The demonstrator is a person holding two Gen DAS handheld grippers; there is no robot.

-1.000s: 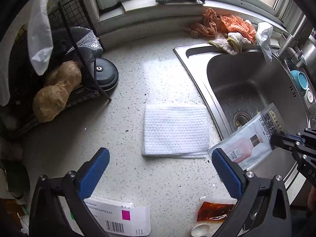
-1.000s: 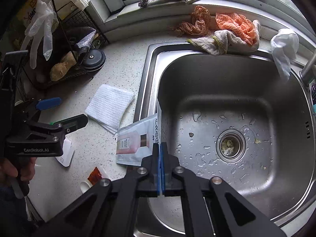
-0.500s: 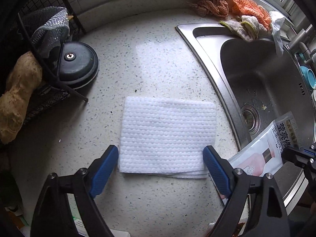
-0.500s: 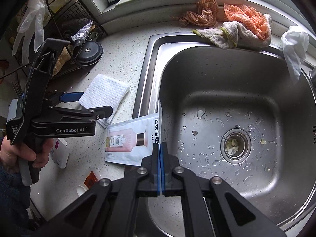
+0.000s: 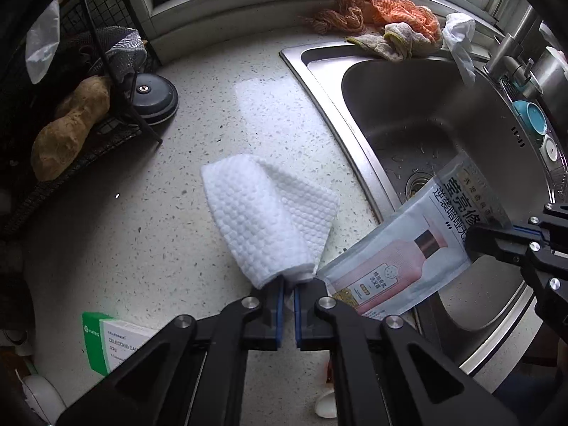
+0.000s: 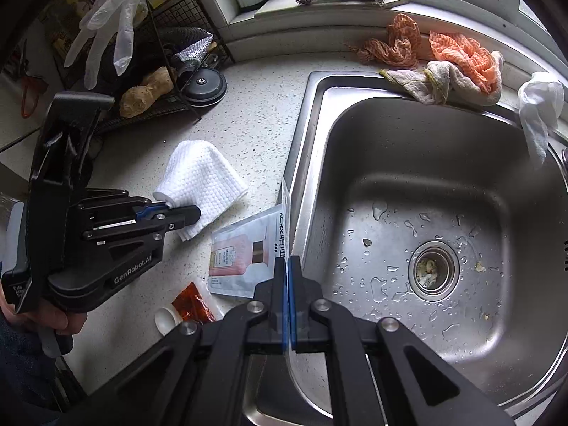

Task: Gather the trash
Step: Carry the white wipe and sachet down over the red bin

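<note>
I have the left gripper [image 5: 287, 293] clenched on the near edge of the white paper towel [image 5: 269, 220], its jaws having just been closing with the towel's folded edge between them; the towel now bunches up from the pads and fans away from me across the speckled countertop [image 5: 198, 113], its long axis running forward and a little left from the fingertips, the far corners apparently free of the surface; my right gripper [image 6: 287, 273] is pressed tight on the short end of the pink-and-white sachet [image 6: 245, 259], which hangs out to the left over the sink rim [image 6: 301, 163], its loose end just beside the towel and close to the left fingers; so both pieces of trash lie between my two hands, the towel on the left, the sachet on the right, nearly touching; I judge that the coming move turns on lifting the towel straight up and away from the sachet's free corner so the two do not snag; a green-and-white medicine box [image 5: 117, 344] sits near the left gripper's base, and a red sauce packet [image 6: 193, 303] lies by the sachet, both ungrasped; compared with a second ago, the towel lay flat and square with the left jaws wide on either side of it; now it is gathered and pinched, while the sachet is held much as before.
</note>
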